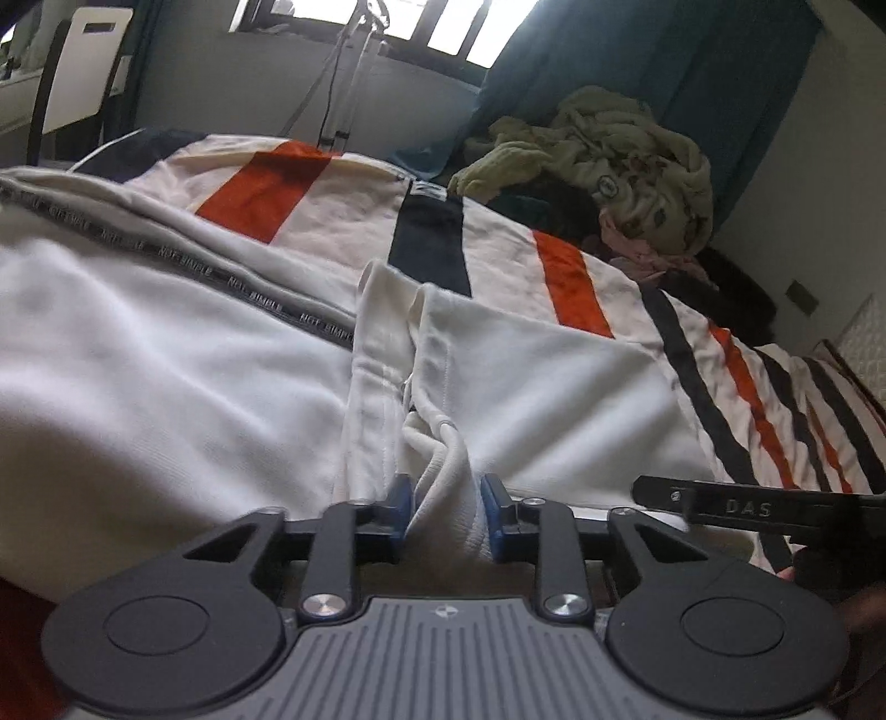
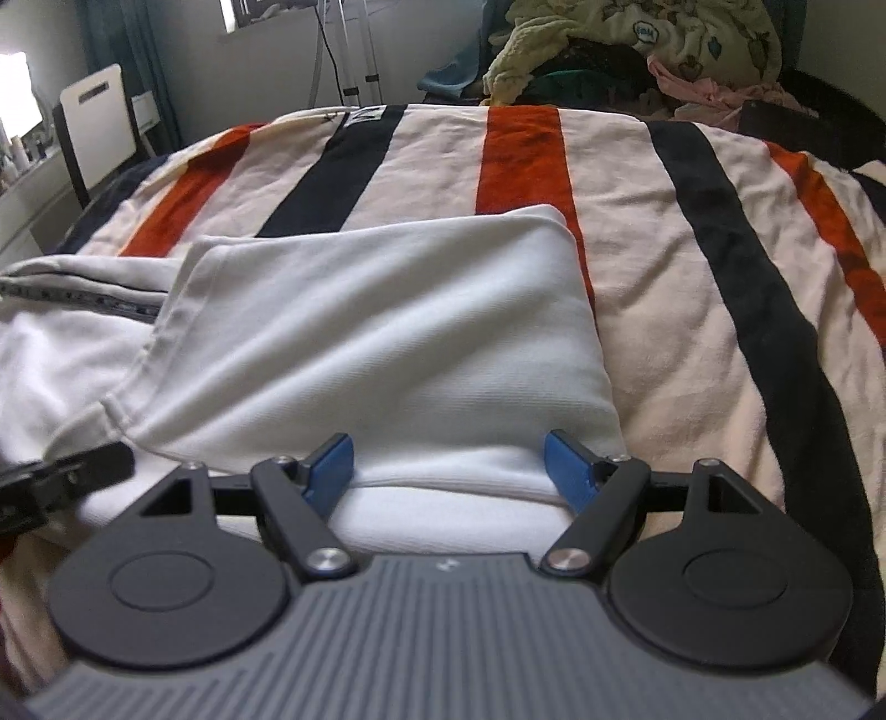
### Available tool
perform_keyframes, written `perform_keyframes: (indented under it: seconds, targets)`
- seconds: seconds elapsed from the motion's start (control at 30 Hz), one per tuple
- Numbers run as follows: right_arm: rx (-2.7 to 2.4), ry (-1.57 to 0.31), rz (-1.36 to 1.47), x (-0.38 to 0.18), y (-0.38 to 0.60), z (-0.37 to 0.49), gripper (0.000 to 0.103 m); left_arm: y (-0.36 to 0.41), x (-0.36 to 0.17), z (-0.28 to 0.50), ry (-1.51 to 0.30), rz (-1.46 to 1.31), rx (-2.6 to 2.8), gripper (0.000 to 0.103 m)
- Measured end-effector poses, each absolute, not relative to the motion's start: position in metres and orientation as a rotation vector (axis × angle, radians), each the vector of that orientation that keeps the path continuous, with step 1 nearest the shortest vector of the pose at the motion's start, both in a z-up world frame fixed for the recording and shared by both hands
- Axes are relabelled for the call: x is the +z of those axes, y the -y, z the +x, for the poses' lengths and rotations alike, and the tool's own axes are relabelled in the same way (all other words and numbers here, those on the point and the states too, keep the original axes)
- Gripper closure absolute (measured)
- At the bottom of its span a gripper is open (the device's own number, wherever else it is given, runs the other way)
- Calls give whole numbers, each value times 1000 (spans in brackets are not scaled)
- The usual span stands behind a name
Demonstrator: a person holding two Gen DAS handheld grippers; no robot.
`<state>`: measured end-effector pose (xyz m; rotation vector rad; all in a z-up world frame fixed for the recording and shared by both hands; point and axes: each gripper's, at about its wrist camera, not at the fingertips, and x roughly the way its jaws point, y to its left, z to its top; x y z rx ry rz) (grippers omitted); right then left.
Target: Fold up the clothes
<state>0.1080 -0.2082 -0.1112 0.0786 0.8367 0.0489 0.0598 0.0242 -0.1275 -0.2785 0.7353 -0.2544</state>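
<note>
1. On the left, we see the white cotton garment with a black lettered tape trim [image 1: 166,343] spread over the near part of the striped cream, navy and orange bedspread [image 1: 565,277].
2. Our left gripper [image 1: 443,498] is clenched on a bunched fold of that garment (blue pads pressing either side).
3. Our right gripper [image 2: 448,465] stands released, its pads wide apart over the garment's folded panel [image 2: 387,332].
4. Far right lies a pile of rumpled yellowish clothes [image 1: 614,160].

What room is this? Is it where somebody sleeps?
Probably a bedroom. A striped blanket covers what looks like a bed, a heap of clothes sits at its far end, and curtains hang by the window.
</note>
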Motion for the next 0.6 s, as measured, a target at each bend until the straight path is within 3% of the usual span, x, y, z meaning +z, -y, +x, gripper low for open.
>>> perform_keyframes:
  seconds: [0.03, 0.1, 0.13, 0.17, 0.2, 0.6]
  targets:
    - [46, -837, 77, -111, 208, 108, 24, -27, -126, 57, -729, -293, -257, 51]
    - [43, -836, 80, -111, 208, 108, 25, -36, -121, 54, -723, -339, -261, 47]
    - [43, -836, 81, -111, 208, 108, 25, -42, -117, 52, -721, -368, -247, 37]
    - [42, -836, 84, -111, 209, 108, 25, -49, -113, 49, -712, -392, -211, 19]
    - [42, -836, 86, -111, 209, 107, 25, -60, -108, 45, -690, -414, -162, 15]
    - [25, -838, 105, -110, 207, 106, 24, -239, -111, -29, -463, -1027, 337, 5]
